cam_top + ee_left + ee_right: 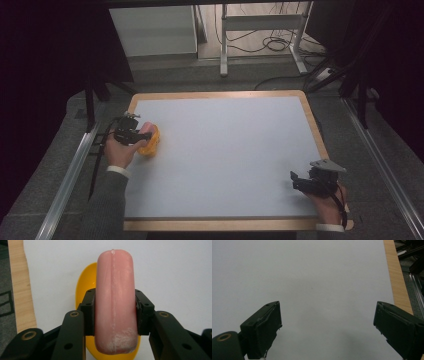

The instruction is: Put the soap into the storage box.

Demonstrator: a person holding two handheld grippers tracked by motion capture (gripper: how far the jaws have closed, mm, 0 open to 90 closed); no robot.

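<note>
High view: your left gripper (141, 134) sits at the left edge of the white table top (225, 150), just inside its wooden border (215, 94), and it is clamped on a pink sausage-shaped piece (146, 127). That piece is held directly over a yellow bowl (151, 142), which rests on the table top beside the same left border. Whether the pink piece touches the bowl cannot be told from this angle.

Left gripper view confirms the grip: both black pads press against the long sides of the pink piece (116, 302), one on each flank, at about its middle. The piece stands lengthwise between them, its rounded end pointing away from the camera. The yellow bowl (83, 285) shows behind it and below it, with the wooden border (21, 285) off to the left.

Your right gripper (301, 180) is near the table top's front right corner, well apart from the bowl. In the right gripper view its jaws stand wide apart with nothing between them, above bare table top (312, 277).
</note>
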